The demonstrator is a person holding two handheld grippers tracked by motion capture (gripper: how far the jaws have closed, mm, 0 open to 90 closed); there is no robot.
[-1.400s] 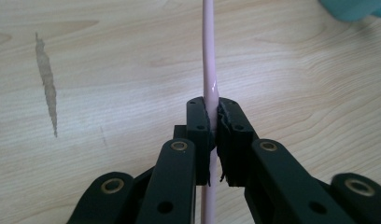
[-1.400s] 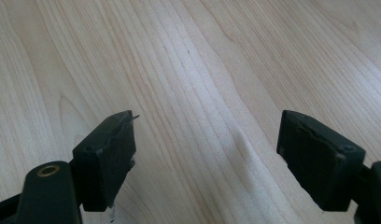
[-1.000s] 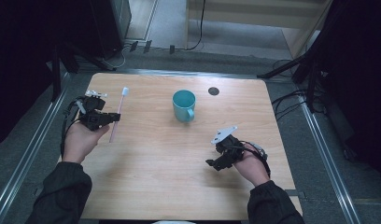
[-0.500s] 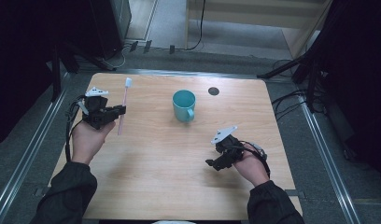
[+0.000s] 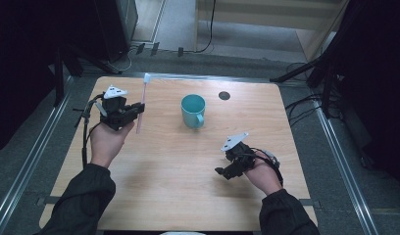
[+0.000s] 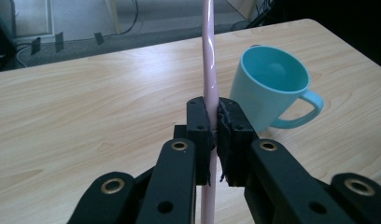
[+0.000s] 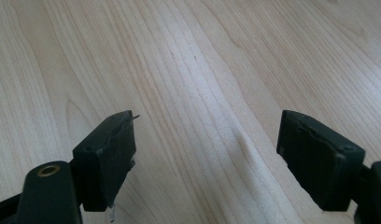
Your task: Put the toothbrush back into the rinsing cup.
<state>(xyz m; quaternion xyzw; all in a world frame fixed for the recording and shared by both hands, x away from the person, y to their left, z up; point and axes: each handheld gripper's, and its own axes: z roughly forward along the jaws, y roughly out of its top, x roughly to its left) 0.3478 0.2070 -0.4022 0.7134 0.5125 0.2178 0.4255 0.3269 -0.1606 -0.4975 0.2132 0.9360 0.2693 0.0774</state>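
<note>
At the high view's upper left, the left gripper (image 5: 134,111) clamps a pink toothbrush (image 5: 141,105) mid-handle. It looks light, stiff and glossy, so it may slip or swivel; grip near the middle. The right gripper (image 5: 226,172) stands agape, empty.

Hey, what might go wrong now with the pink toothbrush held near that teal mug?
The left tool grips the toothbrush on its thin, glossy handle, so it may slip or pivot. The mug is light-looking and stands unsupported, while the right tool rests apart, open; a nudge could tip it.
</note>
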